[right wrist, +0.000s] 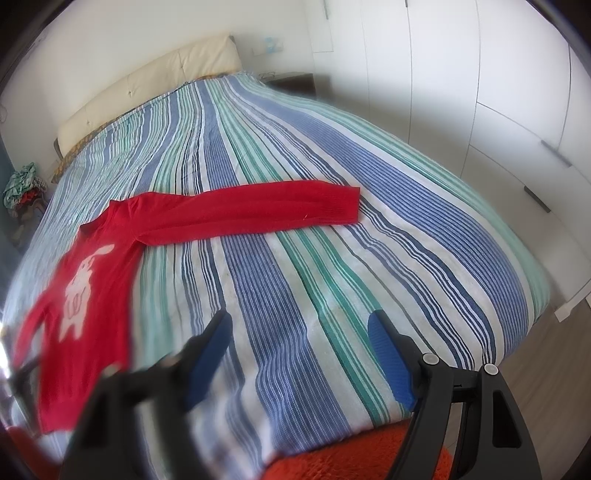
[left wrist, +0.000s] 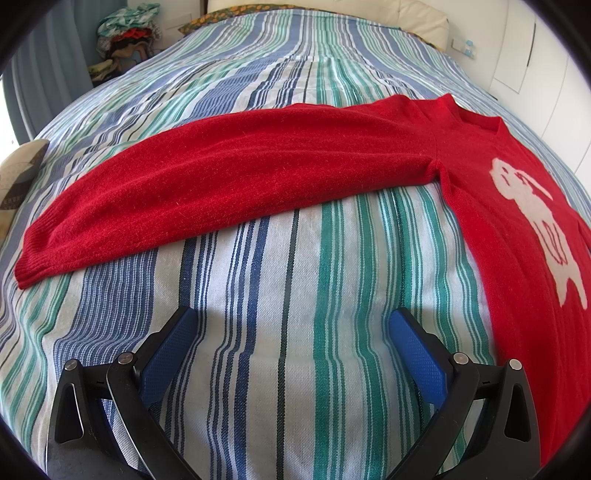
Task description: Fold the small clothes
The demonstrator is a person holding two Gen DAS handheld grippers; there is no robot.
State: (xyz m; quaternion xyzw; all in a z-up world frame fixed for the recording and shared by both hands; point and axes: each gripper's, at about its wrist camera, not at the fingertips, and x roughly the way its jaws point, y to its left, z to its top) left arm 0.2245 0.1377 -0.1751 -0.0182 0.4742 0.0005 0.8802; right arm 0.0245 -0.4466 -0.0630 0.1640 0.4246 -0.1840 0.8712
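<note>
Each tool has black curved arms, silver rivets and textured blue pads.

Bare bedspread before sweater

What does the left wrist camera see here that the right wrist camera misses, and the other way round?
Only the left wrist view shows the sweater's left-hand sleeve, stretched out to its cuff, and an open left hand-held gripper over bare bedspread. Only the right wrist view shows the other sleeve, white wardrobe doors, an orange rug and the open right hand-held gripper. Both show the red sweater with its white animal figure, the striped bedspread, the cream headboard and a clothes pile.
</note>
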